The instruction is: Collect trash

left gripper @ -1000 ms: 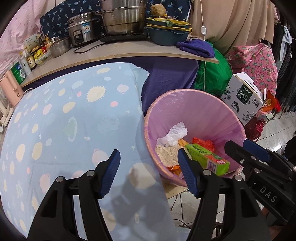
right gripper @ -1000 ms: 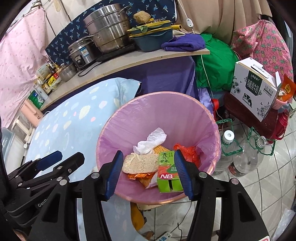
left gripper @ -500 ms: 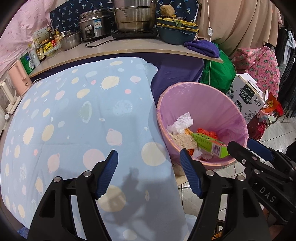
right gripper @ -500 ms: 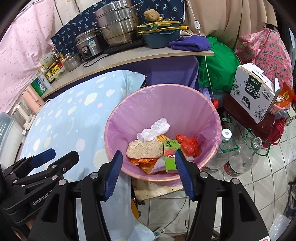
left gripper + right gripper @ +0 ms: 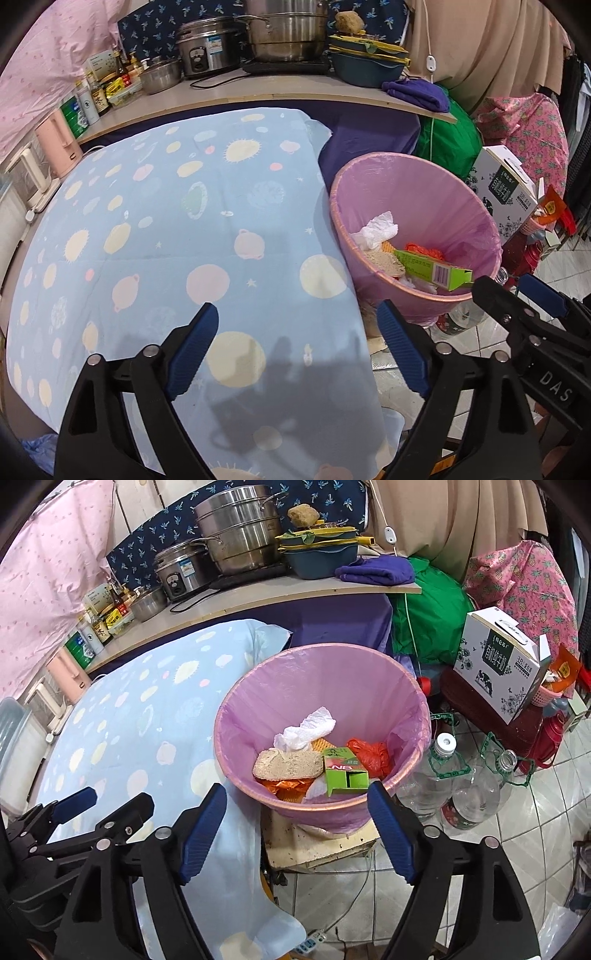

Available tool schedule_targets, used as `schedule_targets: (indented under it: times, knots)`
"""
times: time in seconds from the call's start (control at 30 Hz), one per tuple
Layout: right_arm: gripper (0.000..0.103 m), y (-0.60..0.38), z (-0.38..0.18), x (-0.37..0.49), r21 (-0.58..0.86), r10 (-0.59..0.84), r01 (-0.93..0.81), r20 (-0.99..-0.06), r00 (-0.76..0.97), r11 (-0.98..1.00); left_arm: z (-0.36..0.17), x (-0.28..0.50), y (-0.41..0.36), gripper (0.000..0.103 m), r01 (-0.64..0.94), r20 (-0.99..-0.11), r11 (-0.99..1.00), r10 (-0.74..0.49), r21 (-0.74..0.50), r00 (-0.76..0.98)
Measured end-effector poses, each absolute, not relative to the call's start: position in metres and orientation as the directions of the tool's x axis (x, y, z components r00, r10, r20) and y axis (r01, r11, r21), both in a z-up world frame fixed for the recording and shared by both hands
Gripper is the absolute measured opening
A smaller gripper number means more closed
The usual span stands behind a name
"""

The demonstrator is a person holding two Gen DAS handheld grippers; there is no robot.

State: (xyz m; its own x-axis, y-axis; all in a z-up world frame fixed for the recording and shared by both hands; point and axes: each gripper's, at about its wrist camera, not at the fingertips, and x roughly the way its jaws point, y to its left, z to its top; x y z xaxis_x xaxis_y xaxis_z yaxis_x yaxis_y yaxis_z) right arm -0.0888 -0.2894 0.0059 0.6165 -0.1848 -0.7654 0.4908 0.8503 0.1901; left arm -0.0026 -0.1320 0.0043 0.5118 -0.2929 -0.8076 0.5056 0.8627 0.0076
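Both claws stand wide apart with nothing between their blue pads, and both have just been opening.

The left claw [image 5: 297,349] hangs over a pale blue cloth [image 5: 166,240] printed with yellow, pink and white round shapes, which covers the desk. Its shadow falls on the cloth just ahead of it. The right claw [image 5: 297,829] hangs past the cloth's hanging edge, over a dirty cream board [image 5: 314,845] and a white tiled floor [image 5: 517,849].

Just beyond the right claw, beside the desk's edge, stands a bin [image 5: 369,686] lined with a pink plastic bag and resting on that board. The trash lies in its bottom: a crumpled white tissue [image 5: 308,727], a tan sponge-like slab [image 5: 288,765], a green carton [image 5: 345,773] with one end open, a red plastic bag [image 5: 371,755] and orange wrappers [image 5: 284,787].

To the right of the bin, on the floor, stand two clear plastic bottles [image 5: 439,775], and farther right a white carton with a cow drawing [image 5: 498,664].

Behind the desk runs a shelf [image 5: 258,594] with steel steamer pots [image 5: 240,528], a rice cooker [image 5: 181,572], a blue basin [image 5: 321,561], a folded purple cloth [image 5: 376,570] and small bottles and jars [image 5: 99,624] at its left end.
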Motion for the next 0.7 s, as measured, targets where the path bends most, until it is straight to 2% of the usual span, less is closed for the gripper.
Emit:
schedule_targets:
  times: [0.1,0.43,0.7]
  knots:
    - [0.084,-0.287,0.005,-0.09,0.177,-0.192,0.491,-0.769,0.61,0.853,0.003,-0.003,-0.126,0.089,0.486,-0.806,0.874,-0.276,0.017,0.524]
    - [0.085,-0.278,0.005,-0.089,0.105,-0.234,0.471,-0.761,0.605,0.876,0.001,-0.007,-0.121,0.091,0.456,-0.808,0.889,-0.24,0.04,0.538]
    - [0.088,-0.282,0.004,-0.085,0.103,-0.231,0.464,-0.76,0.608,0.88,0.0,-0.003,-0.121,0.091,0.429,-0.806,0.901,-0.21,0.059,0.553]
